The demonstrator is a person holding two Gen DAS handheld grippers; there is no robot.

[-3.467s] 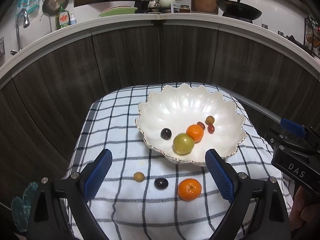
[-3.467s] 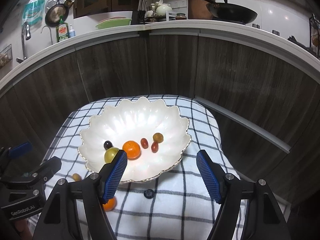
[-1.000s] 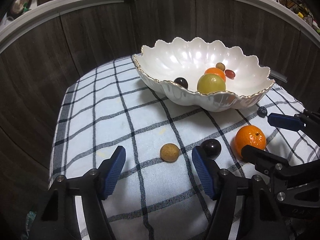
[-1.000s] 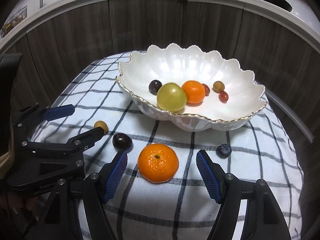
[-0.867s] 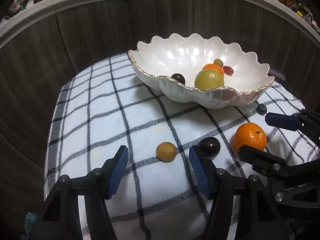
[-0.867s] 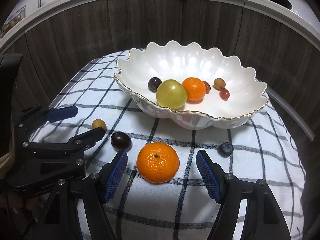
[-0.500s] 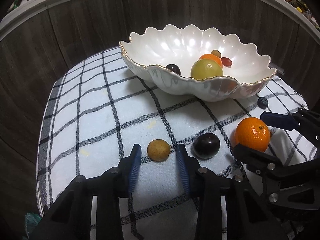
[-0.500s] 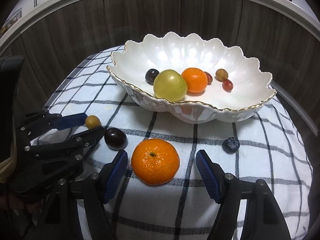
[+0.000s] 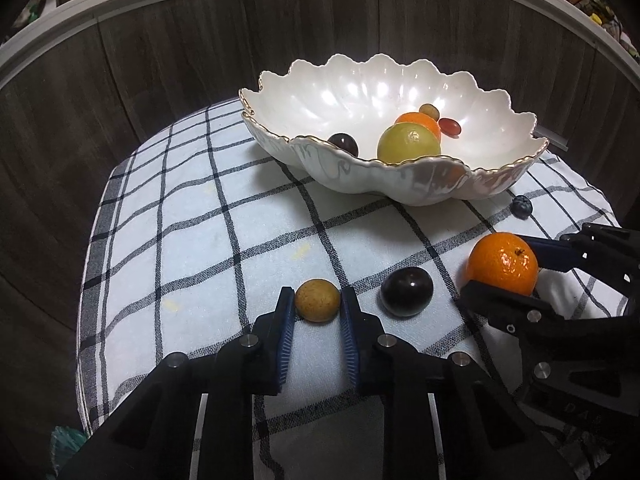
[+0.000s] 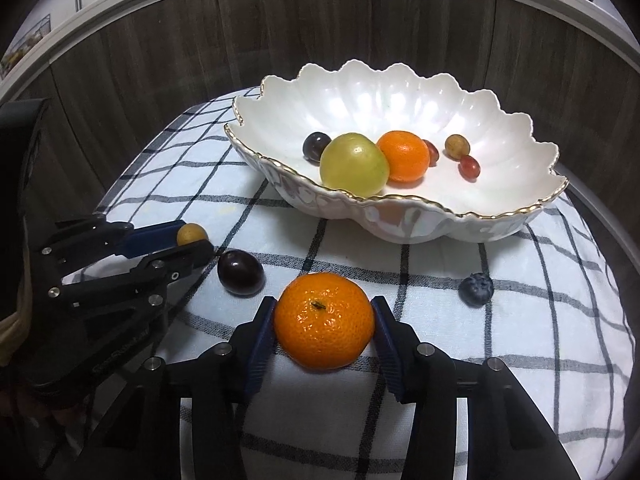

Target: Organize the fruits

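A white scalloped bowl (image 9: 424,184) (image 10: 400,220) on a checked cloth holds a green fruit (image 10: 354,164), an orange (image 10: 404,156) and several small fruits. My left gripper (image 9: 317,300) is shut on a small tan fruit (image 9: 317,301) (image 10: 192,234) that rests on the cloth. My right gripper (image 10: 324,320) is shut on a mandarin (image 10: 324,320) (image 9: 503,269), also on the cloth. A dark plum (image 9: 406,292) (image 10: 240,272) lies between the two grippers. A blueberry (image 10: 475,288) (image 9: 522,206) lies to the right near the bowl.
The checked cloth (image 9: 192,232) covers a small rounded table whose edges drop off on the left and front. Dark wood cabinet panels (image 9: 168,64) stand behind it under a white counter. The bowl sits at the far right of the table.
Both grippers have moved down and forward to the cloth and closed. The left jaws closed on the tan fruit, the right jaws on the mandarin.
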